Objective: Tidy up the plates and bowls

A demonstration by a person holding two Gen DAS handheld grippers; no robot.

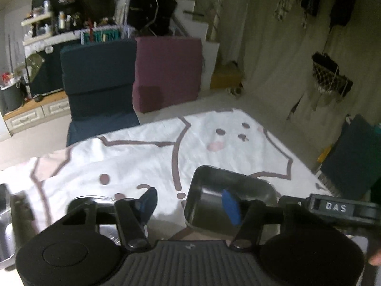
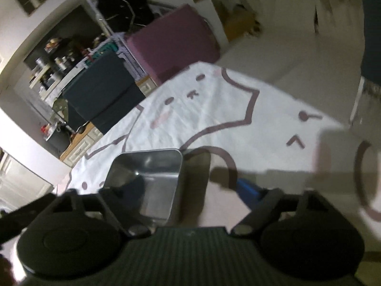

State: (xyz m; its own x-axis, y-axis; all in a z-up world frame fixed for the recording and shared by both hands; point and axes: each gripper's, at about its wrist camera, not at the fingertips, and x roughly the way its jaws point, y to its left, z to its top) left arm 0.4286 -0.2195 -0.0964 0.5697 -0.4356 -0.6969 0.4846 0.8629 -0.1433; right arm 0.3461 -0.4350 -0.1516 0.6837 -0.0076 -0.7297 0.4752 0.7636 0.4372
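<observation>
A square steel container [image 1: 214,181] stands on the white cloth with pink drawings [image 1: 119,157]. My left gripper [image 1: 189,205] straddles the container's left wall: one blue pad [image 1: 231,207] is inside it, the other finger [image 1: 147,202] is outside over the cloth. The pads do not press on the wall. In the right wrist view my right gripper [image 2: 190,188] straddles the right wall of the same container [image 2: 152,166], with its dark finger [image 2: 133,186] inside and its blue finger [image 2: 247,190] outside, also apart from the wall. The right gripper's body, labelled DAS [image 1: 335,207], shows at the right of the left wrist view.
A round steel rim [image 1: 95,199] lies under my left finger, and more steelware [image 1: 4,214] sits at the far left edge. Beyond the table stand a navy cushion [image 1: 97,81], a maroon cushion [image 1: 166,71] and cluttered shelves [image 1: 54,21].
</observation>
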